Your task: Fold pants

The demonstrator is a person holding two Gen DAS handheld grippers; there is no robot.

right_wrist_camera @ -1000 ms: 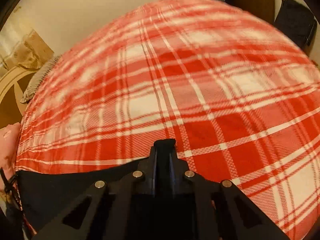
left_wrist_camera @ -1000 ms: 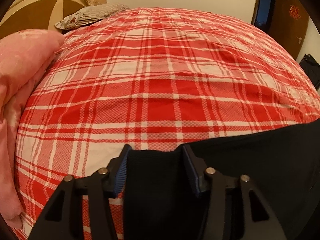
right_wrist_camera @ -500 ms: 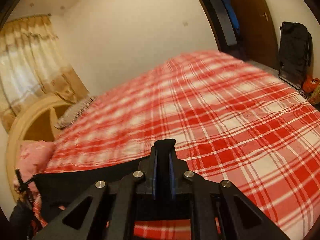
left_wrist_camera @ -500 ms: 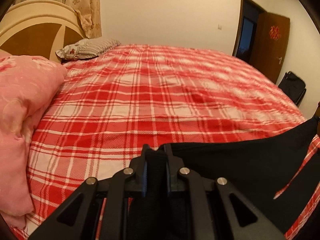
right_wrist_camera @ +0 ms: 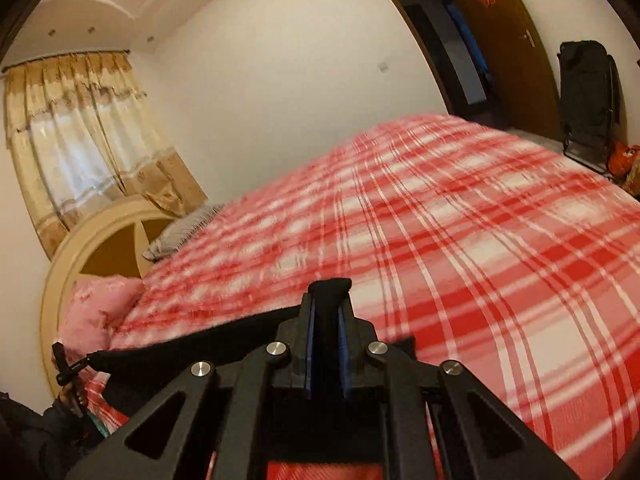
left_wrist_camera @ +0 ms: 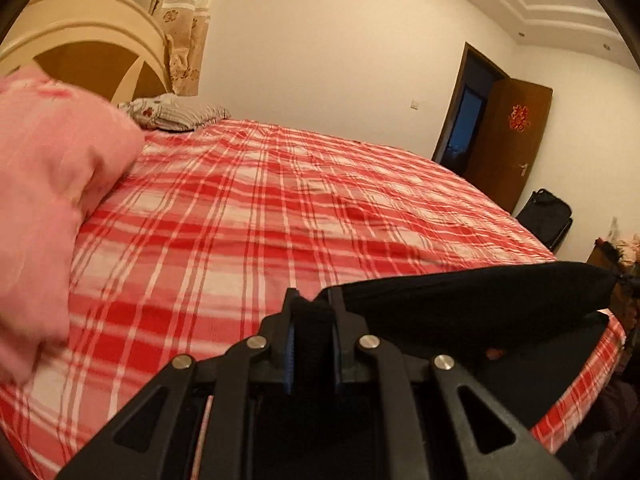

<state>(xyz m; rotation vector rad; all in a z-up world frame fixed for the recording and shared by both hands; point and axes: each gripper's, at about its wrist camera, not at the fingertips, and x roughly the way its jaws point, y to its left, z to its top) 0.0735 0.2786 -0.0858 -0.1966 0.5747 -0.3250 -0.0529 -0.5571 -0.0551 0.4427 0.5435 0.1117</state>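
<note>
The black pants hang stretched between my two grippers, above the near edge of the red plaid bed. My left gripper is shut on one corner of the pants' top edge. My right gripper is shut on the other corner, with black cloth running off to the left toward the other gripper. The lower part of the pants is hidden below both views.
A pink quilt is piled at the left of the bed by the cream headboard, with a striped pillow behind it. A brown door and a black bag stand past the bed's right side.
My left gripper closed on the pants' edge. Both grippers then lifted, tilting up from the bedspread toward the room, and the pants rose off the bed, pulled taut between them.
</note>
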